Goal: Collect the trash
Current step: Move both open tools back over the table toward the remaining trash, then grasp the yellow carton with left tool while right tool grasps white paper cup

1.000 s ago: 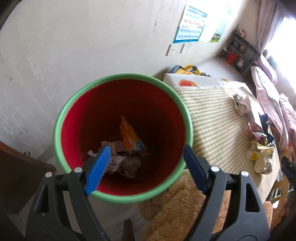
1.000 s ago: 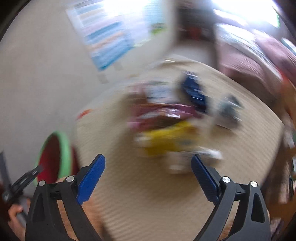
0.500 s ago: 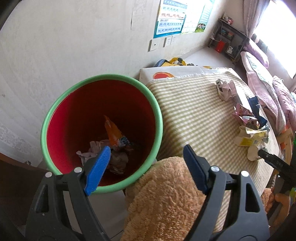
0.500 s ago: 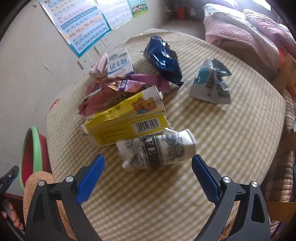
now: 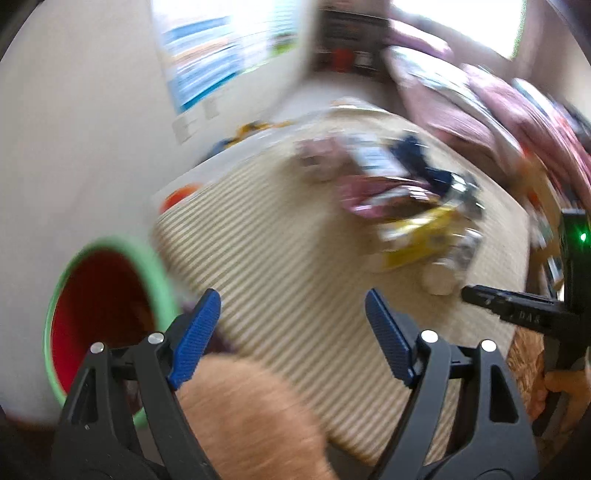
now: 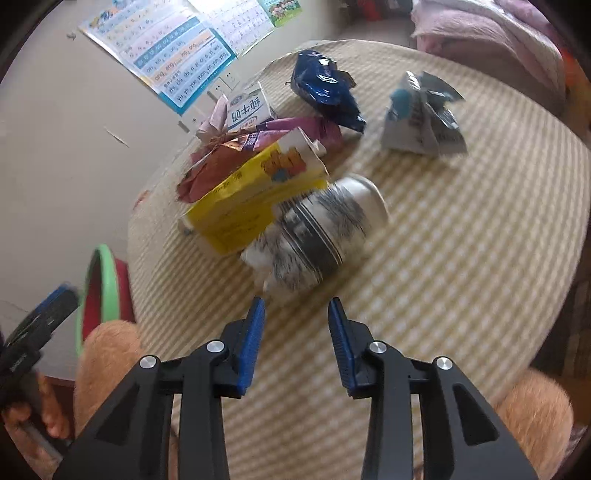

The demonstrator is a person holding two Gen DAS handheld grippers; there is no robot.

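A red bin with a green rim [image 5: 99, 295] stands at the table's left edge; it also shows in the right wrist view [image 6: 101, 280]. Trash lies on the checked tablecloth [image 6: 461, 258]: a crushed white paper cup [image 6: 317, 240], a yellow carton [image 6: 255, 195], a maroon wrapper [image 6: 221, 162], a milk carton [image 6: 247, 110], a dark blue bag [image 6: 325, 88] and a grey-blue wrapper [image 6: 421, 118]. My right gripper [image 6: 295, 314] is partly closed and empty, just short of the cup. My left gripper [image 5: 291, 314] is open and empty over the table's near edge; its view is blurred.
A tan furry cushion [image 5: 251, 417] sits at the table's near edge beside the bin. A wall with posters [image 6: 177, 48] is behind the table. A pink bed [image 6: 491, 33] lies at the far right.
My left gripper swung right, away from the bin, toward the trash pile. My right gripper moved closer to the paper cup and its jaws narrowed.
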